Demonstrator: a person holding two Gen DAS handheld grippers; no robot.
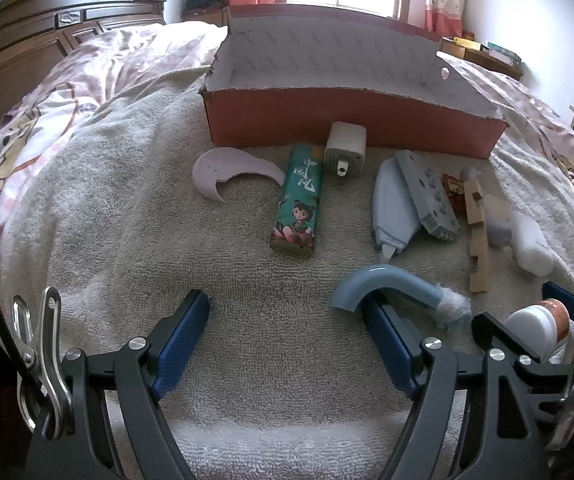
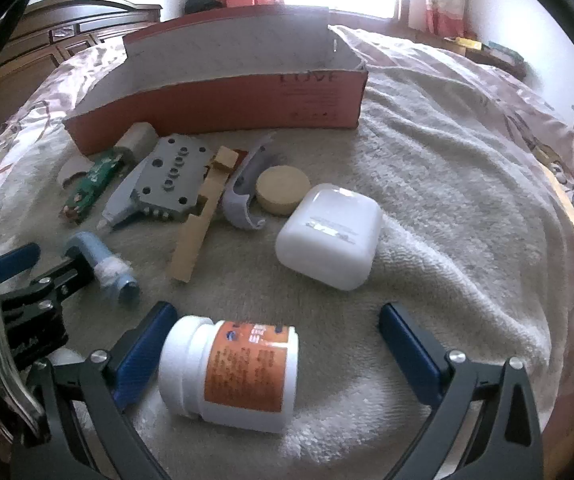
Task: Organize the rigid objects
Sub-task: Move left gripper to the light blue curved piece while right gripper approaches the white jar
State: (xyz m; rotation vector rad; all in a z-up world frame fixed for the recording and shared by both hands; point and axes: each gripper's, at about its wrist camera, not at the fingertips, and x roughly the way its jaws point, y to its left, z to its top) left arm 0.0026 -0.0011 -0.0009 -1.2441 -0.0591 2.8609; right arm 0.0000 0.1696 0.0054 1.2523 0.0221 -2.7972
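Now the white bottle (image 2: 231, 372) lies on its side on the towel (image 2: 447, 184), between the wide-open fingers of the right gripper (image 2: 283, 360), which holds nothing. Beside it, the left gripper (image 1: 287, 340) is wide open and empty too, its finger touching the blue pipe (image 1: 391, 284). Farther back stands the red box (image 2: 223, 104).

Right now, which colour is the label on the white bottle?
Orange, on the white bottle; the right wrist view shows it best.
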